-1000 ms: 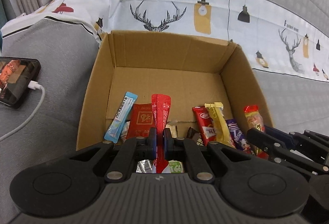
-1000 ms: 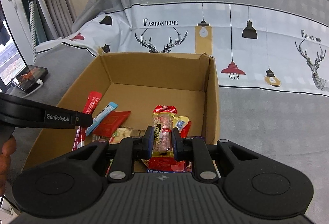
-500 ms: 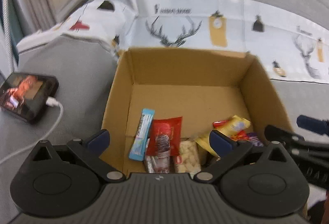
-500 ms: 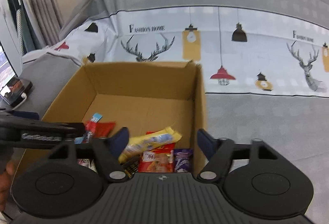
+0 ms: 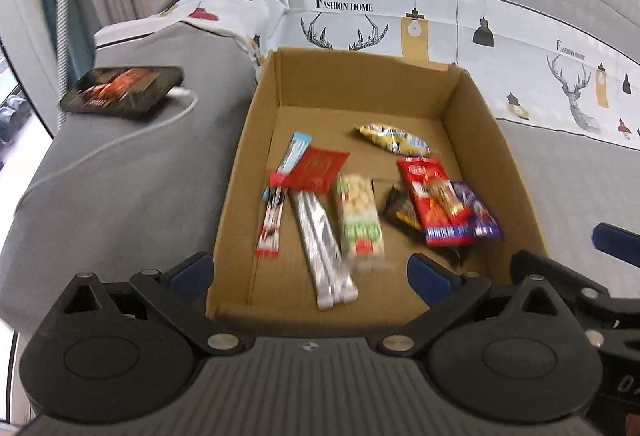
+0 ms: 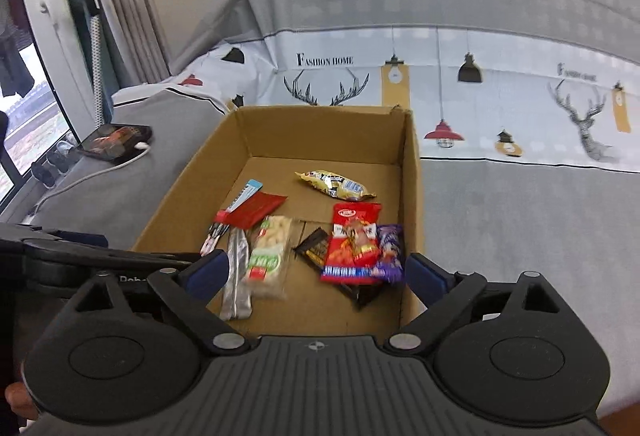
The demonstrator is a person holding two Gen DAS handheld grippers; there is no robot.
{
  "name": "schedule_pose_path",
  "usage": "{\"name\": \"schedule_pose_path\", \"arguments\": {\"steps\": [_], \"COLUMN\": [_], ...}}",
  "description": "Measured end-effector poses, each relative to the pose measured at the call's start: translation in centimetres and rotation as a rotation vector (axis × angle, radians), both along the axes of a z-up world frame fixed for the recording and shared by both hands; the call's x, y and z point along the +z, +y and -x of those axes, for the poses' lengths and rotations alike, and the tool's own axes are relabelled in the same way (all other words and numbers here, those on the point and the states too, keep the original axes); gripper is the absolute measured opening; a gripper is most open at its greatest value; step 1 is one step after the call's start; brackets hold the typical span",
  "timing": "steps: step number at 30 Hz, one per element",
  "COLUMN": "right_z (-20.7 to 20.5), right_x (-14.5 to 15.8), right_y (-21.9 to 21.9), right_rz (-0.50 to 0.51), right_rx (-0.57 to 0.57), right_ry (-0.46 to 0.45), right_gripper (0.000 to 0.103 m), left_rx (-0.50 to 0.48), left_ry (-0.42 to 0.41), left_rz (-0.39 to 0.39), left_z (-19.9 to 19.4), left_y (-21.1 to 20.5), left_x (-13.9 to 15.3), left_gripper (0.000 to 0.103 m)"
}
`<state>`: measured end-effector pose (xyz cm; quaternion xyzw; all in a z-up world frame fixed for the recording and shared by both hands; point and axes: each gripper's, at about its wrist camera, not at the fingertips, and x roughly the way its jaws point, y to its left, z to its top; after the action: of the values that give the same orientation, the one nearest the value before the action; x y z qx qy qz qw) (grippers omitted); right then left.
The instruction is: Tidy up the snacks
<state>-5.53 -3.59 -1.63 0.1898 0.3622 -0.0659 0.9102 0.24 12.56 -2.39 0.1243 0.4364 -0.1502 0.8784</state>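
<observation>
Both my grippers hang over the near edge of the cardboard box [image 5: 472,124], which sits on the grey bed cover [image 5: 132,196]. The left gripper [image 5: 310,270] has its fingers spread wide and empty; the right gripper [image 6: 318,270] is the same, released, nothing between the pads.

The snacks all lie on the box floor in two loose clusters. On the left: a thin blue stick [image 5: 295,151], a flat red sachet [image 5: 320,169], a silver foil bar [image 5: 322,248] and a clear peanut pack [image 5: 358,214]. On the right: a glossy red pack [image 6: 352,242] overlapping a purple wrapper [image 6: 389,248], with a crinkled yellow bag [image 6: 336,186] apart, further back.

To tidy well, I judge I should pinch each slippery film wrapper across its narrow width, near mid-length, and lift overlapping pieces from the top first.
</observation>
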Motion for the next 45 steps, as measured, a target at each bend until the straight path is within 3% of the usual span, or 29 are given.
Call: {"name": "schedule_pose_path", "arguments": {"steps": [6,19,29,45], "right_z": [4.5,9.3,11.2,10.9], "right_x": [1.5,3.5,3.7,3.5], "right_y": [2.1,3.7,3.9,3.7], "right_rz": [0.079,0.112,0.136,0.183], "right_rx": [-0.046,-0.072,-0.081,-0.094], "right_ry": [-0.043,-0.102,-0.101,-0.103], "right_gripper": [0.098,0.102,0.102,0.102], "left_rx": [0.016,0.033,0.032,0.035], "left_ry": [-0.076,-0.112,-0.106,-0.102], "left_rz": [-0.018,-0.004,-0.031,-0.052], "left_z": [4.3,8.9,10.4,10.1], "left_y": [1.2,2.9,2.6,2.4], "left_x": [1.6,3.2,3.3,3.3], "left_gripper": [0.103,0.103,0.103,0.103]}}
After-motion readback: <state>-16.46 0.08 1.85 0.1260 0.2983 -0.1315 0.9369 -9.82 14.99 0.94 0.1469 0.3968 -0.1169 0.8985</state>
